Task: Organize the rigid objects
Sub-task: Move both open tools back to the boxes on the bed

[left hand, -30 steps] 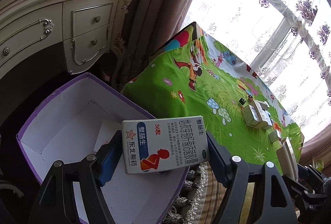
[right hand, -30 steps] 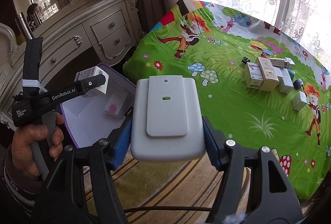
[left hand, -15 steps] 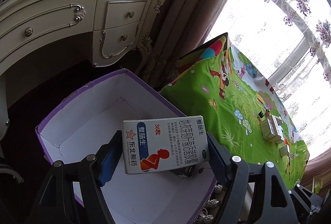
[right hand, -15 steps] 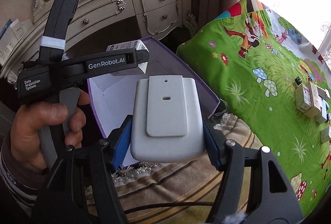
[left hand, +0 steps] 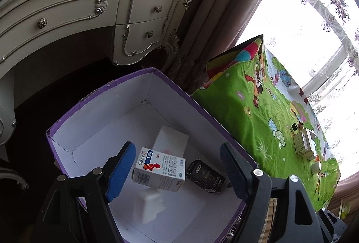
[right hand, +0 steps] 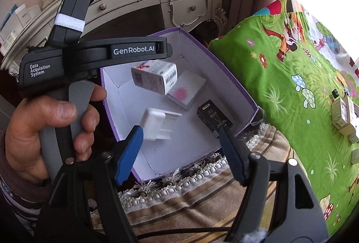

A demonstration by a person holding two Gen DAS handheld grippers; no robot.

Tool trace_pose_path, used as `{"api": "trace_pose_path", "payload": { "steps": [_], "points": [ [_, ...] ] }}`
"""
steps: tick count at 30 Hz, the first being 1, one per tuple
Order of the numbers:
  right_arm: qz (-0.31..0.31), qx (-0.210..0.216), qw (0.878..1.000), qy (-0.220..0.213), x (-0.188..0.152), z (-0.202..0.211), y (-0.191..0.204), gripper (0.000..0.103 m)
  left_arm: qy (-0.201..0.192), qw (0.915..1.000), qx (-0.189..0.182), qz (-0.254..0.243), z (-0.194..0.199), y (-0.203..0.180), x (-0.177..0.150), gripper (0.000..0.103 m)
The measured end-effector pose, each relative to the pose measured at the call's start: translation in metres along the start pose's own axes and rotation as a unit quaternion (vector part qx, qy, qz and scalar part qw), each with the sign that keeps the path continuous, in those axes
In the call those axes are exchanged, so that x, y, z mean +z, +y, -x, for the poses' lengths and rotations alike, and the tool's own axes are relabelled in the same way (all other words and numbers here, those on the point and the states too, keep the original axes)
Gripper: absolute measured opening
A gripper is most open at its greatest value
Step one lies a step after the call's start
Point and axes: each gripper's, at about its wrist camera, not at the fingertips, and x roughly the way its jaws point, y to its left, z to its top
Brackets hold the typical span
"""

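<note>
My left gripper (left hand: 177, 148) hangs over the purple box (left hand: 202, 108), its jaws opening. The white medicine carton (left hand: 159, 172) drops free between the blue pads, touching neither. My right gripper (right hand: 179, 132) is also opening above the purple box (right hand: 224, 68), and the white plastic case (right hand: 159, 124) falls away just past its left pad. The medicine carton (right hand: 154, 77) shows tilted in mid-air there too. On the box floor lie a flat white carton with a pink mark (right hand: 187, 91) and a small black carton (right hand: 214, 118).
A hand (right hand: 51, 122) holds the left tool's black housing (right hand: 134, 50) at the left. The box stands on a fringed rug (right hand: 190, 198) beside a green cartoon-print cloth (right hand: 291, 86) with several small cartons (right hand: 343, 115). A cream dresser (left hand: 89, 18) stands behind.
Both grippers moved from the green cloth to above the purple box and opened. The medicine carton left the left jaws and the white case left the right jaws; both are falling.
</note>
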Motion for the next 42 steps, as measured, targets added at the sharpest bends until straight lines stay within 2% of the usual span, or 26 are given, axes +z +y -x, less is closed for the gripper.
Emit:
{"api": "trace_pose_path", "payload": {
  "steps": [12,22,32,42],
  "points": [
    [-0.025,-0.025,0.999,-0.017,-0.003,0.008,-0.024,0.075,0.004,0.9998,-0.001,-0.021,-0.001,-0.019,-0.002,0.078],
    [-0.083,-0.058,0.994,-0.042,-0.004,0.024,-0.084,0.075,0.014,0.9985,-0.015,-0.051,-0.011,-0.059,-0.004,0.078],
    [-0.142,-0.106,0.981,-0.079,0.0,0.052,-0.16,0.077,0.008,0.9956,-0.04,-0.084,-0.023,-0.13,0.008,0.078],
    [-0.213,-0.151,0.958,-0.115,-0.005,0.081,-0.243,0.08,0.0,0.9909,-0.078,-0.11,-0.039,-0.219,0.025,0.078]
  ]
}}
